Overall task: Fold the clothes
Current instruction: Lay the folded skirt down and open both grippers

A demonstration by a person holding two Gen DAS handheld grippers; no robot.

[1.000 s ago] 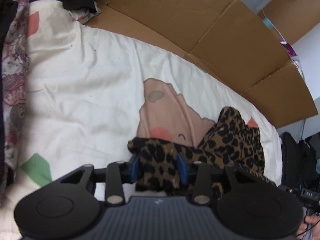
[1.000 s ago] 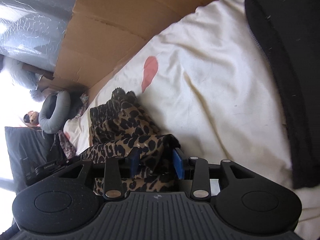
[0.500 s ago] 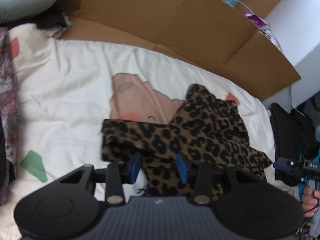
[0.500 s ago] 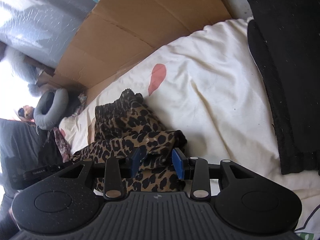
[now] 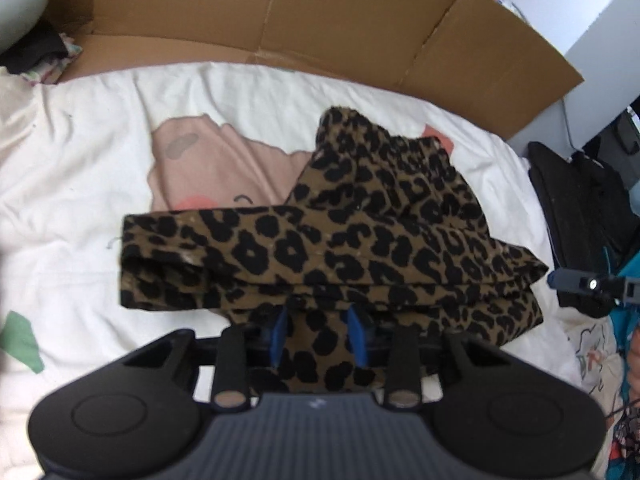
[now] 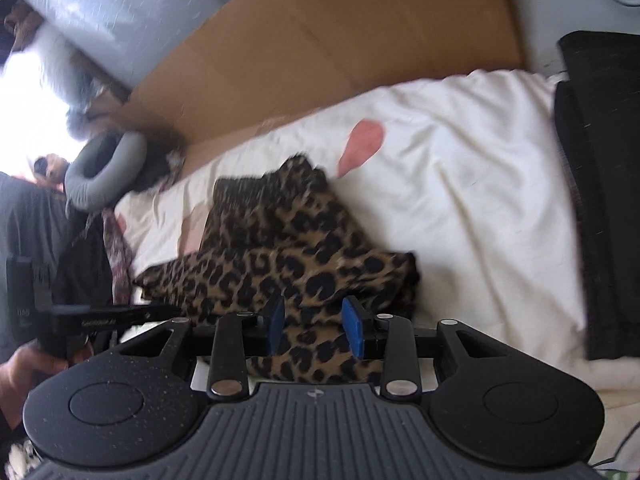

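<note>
- The left wrist view looked forward, close over the leopard-print garment (image 5: 360, 232), toward the cardboard (image 5: 280, 12) behind the bed.
- The right wrist view faced the same garment (image 6: 288, 248) and cardboard (image 6: 320, 52), equally close, from its other side.

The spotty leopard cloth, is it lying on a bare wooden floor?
No, the leopard cloth lies on a white bedsheet with pink and green shapes, beside brown cardboard.

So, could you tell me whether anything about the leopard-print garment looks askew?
Yes: the leopard-print garment lies unevenly folded on the white bedsheet, its gathered end bunched at an angle, layers misaligned.
</note>
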